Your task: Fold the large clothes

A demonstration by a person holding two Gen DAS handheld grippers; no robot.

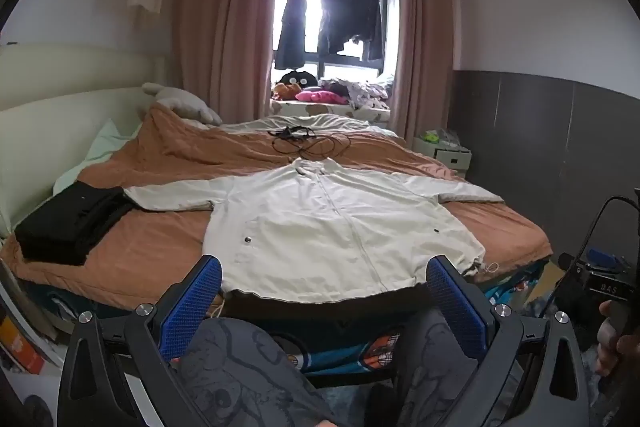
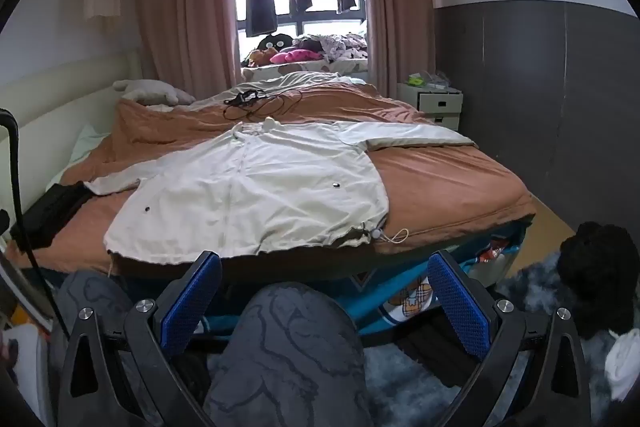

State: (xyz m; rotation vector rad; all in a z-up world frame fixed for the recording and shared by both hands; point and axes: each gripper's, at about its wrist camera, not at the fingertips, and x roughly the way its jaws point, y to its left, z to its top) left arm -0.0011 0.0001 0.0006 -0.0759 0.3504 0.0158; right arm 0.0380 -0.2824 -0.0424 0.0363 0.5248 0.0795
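A large cream jacket [image 1: 332,227] lies spread flat, front up, on the orange bedcover [image 1: 152,251], sleeves out to both sides, hem at the near bed edge. It also shows in the right wrist view [image 2: 256,187]. My left gripper [image 1: 324,291] is open and empty, held just short of the hem, above my knees. My right gripper [image 2: 324,287] is open and empty, below the bed edge, short of the hem's right corner with its drawstring [image 2: 394,235].
Folded black clothes [image 1: 72,219] lie on the bed's left side. Black cables [image 1: 308,143] lie beyond the jacket's collar. A white nightstand [image 2: 438,103] stands at the far right. A dark furry thing [image 2: 596,275] sits on the floor at right.
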